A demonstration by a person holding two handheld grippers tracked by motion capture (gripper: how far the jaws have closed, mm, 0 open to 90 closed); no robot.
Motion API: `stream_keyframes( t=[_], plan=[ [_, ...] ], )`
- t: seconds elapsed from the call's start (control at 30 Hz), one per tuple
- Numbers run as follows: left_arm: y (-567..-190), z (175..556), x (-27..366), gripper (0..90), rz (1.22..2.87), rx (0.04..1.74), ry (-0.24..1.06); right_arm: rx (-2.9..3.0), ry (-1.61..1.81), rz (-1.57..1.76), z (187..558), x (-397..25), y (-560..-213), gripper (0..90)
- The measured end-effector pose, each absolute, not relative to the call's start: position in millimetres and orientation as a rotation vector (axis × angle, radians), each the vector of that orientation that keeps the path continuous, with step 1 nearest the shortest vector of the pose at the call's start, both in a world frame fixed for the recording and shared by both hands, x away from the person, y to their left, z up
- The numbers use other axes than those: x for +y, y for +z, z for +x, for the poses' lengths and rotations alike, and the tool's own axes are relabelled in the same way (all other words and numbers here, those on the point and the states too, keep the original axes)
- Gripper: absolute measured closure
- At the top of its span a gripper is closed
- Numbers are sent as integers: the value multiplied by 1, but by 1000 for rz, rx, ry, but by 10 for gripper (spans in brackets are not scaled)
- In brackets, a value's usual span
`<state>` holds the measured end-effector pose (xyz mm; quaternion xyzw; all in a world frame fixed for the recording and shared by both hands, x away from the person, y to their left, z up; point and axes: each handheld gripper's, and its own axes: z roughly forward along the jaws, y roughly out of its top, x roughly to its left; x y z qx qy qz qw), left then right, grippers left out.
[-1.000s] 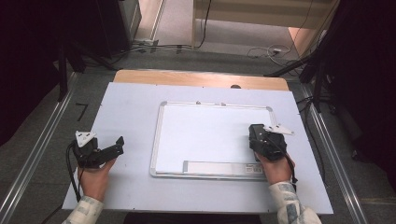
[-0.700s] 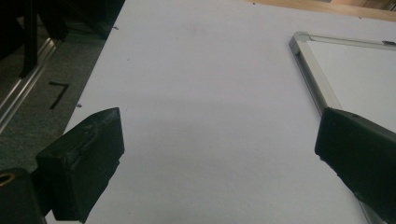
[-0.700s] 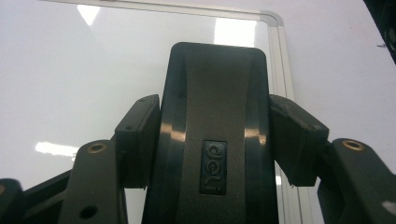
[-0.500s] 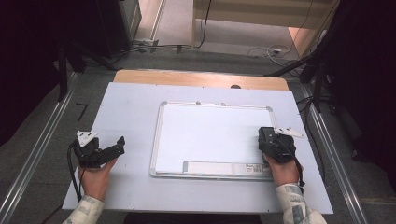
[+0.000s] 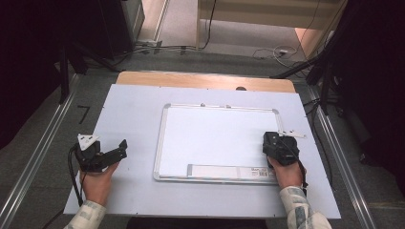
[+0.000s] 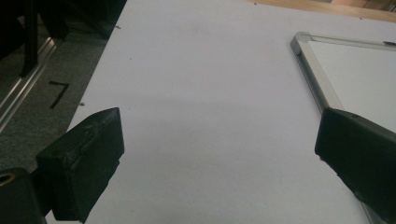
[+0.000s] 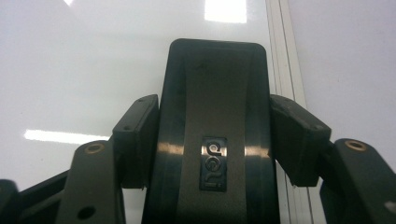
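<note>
The right claw (image 7: pixel 215 135) pinches a black rectangular eraser (image 7: pixel 214 93) over the aluminium-framed whiteboard (image 5: pixel 215 133); the left claw (image 6: pixel 219 154) rests spread over the pale worktop (image 5: pixel 129 109).

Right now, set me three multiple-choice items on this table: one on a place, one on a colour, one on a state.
1. Where is the black block-shaped eraser?
A. on the floor
B. over the right part of the silver-framed whiteboard
C. off the board, at the left

2. What colour is the table's cover sheet?
A. pale blue-white
B. red
C. green

3. How do the left gripper's jaws stand?
A. shut on a pen
B. shut on the eraser
C. open, holding nothing

Key: B, the right gripper clamps it near the board's right edge; A, the sheet is pale all over; C, bare sheet lies between the jaws.
</note>
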<state>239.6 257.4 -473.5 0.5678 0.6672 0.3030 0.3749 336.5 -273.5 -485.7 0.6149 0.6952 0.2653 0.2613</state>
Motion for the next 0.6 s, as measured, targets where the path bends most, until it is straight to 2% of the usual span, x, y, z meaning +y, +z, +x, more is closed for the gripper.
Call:
stream_keyframes(
  t=[0.1, 0.6],
  plan=[
    [-473, 239, 257, 19, 1454, 1705, 776, 1872, 744, 1661, 335, -275, -483, 254],
    [-473, 239, 258, 19, 1445, 1708, 778, 1820, 877, 1609, 307, -299, -458, 219]
  ],
)
